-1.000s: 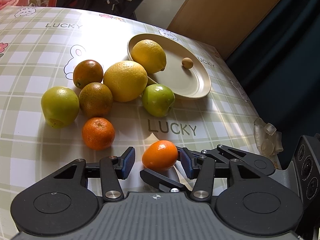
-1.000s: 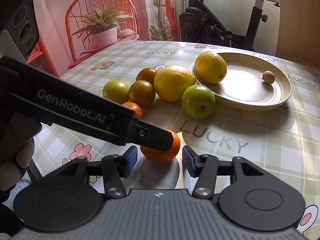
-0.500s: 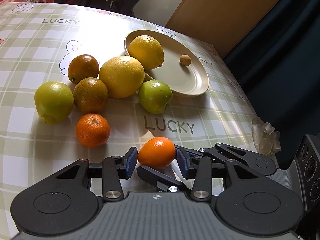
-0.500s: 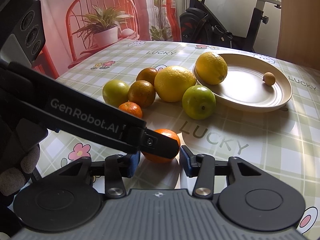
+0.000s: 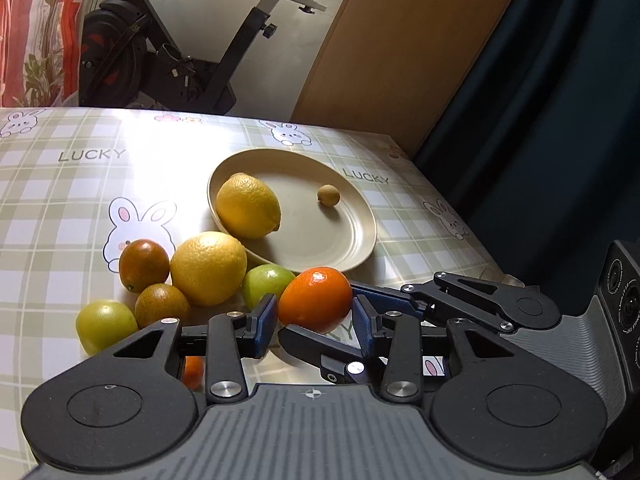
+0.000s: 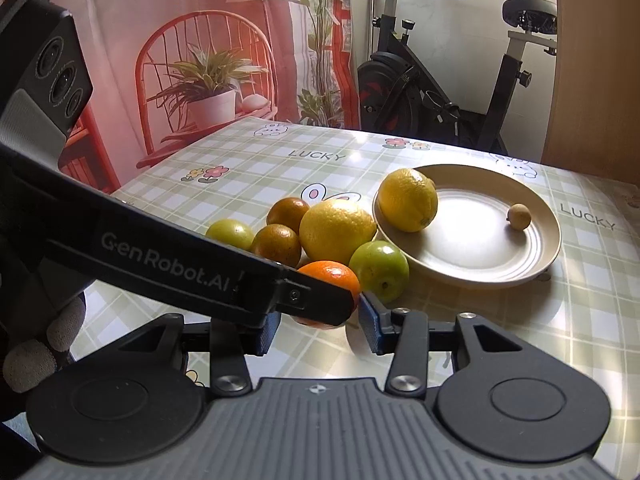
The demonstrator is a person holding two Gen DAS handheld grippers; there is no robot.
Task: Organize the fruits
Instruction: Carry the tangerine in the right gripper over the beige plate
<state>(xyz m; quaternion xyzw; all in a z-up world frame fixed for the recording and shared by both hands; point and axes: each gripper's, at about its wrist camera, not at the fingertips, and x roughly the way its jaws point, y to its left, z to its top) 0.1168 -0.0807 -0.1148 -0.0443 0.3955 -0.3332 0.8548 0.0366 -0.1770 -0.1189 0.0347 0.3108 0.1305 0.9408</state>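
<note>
1. Fruits lie mostly loose on the checked table (image 5: 60, 208). Only two are on the cream plate (image 5: 340, 248), so I judge the sorting has barely begun.
2. A lemon (image 5: 248, 212) leans on the plate's near rim. Just beside the plate is a heap: a large yellow citrus (image 5: 208, 268), a green apple (image 5: 264, 284), two brownish oranges (image 5: 144, 266) and a yellow-green fruit (image 5: 104, 324).
3. My left gripper (image 5: 314, 320) is narrowed onto the orange (image 5: 316, 300), a blue pad on each side. Its jaws have just been closing with the orange between them.
4. My right gripper (image 6: 320, 326) has also just been closing on the same orange, and I judge that it grips too.
5. A second ago the orange sat on the cloth. Now it hangs clear of it, near the plate's rim, so the carry to the plate can start.
6. The left wrist view alone shows the right gripper's two fingers coming in from the right, one against the orange's side and one under it. It also shows a second small orange (image 5: 194, 372) below my left finger.
7. The right wrist view alone shows the left gripper's finger crossing in front of the orange and hiding my right gripper's left pad. My gloved left hand (image 6: 36, 344) shows at its edge.
8. A small tan fruit (image 5: 329, 196) sits alone on the plate's far side.
</note>
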